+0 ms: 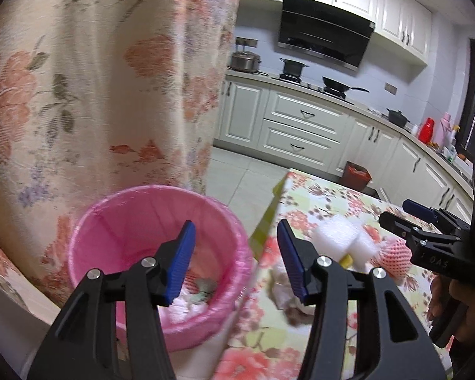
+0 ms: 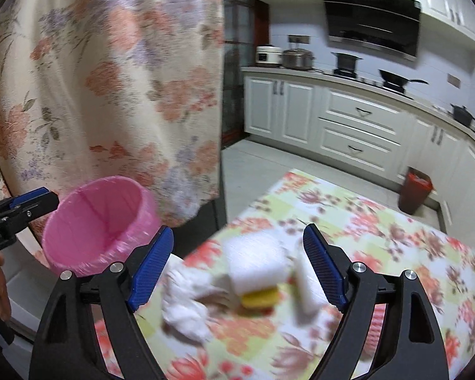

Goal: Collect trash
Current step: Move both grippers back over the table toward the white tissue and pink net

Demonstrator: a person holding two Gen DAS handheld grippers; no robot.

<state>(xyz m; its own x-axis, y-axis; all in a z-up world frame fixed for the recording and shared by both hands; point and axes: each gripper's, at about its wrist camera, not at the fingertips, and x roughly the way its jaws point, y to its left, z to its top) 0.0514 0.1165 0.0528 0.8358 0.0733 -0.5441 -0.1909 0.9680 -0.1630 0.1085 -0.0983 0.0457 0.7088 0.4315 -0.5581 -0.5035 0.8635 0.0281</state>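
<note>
One pink-lined trash bin (image 1: 155,253) at left, beside the floral curtain (image 1: 95,95), just off the worktop (image 1: 316,196) edge. Inside the bin: white crumpled stuff plus a greyish scrap at the bottom, blurry, can't ID further. Left claw (image 1: 236,253) held over the gap between bin and worktop edge, blue fingers (image 1: 180,262) apart, nothing between them.

On the floral-cloth worktop, trash pile, left to right: one crumpled white tissue (image 2: 186,304), two white foam blocks (image 2: 256,261), the bigger one lying on a yellow sponge-like piece (image 2: 259,296), the slimmer one (image 2: 305,285) just right of it, and one pink foam net sleeve (image 1: 394,255) at the far right of the pile. All close together, some touching; motion blur softens the edges.

Right claw (image 2: 237,269) above the pile, fingers spread wide, gripping nothing.

One red-lined dark bin (image 2: 414,193) on the kitchen floor, well apart from the worktop.
</note>
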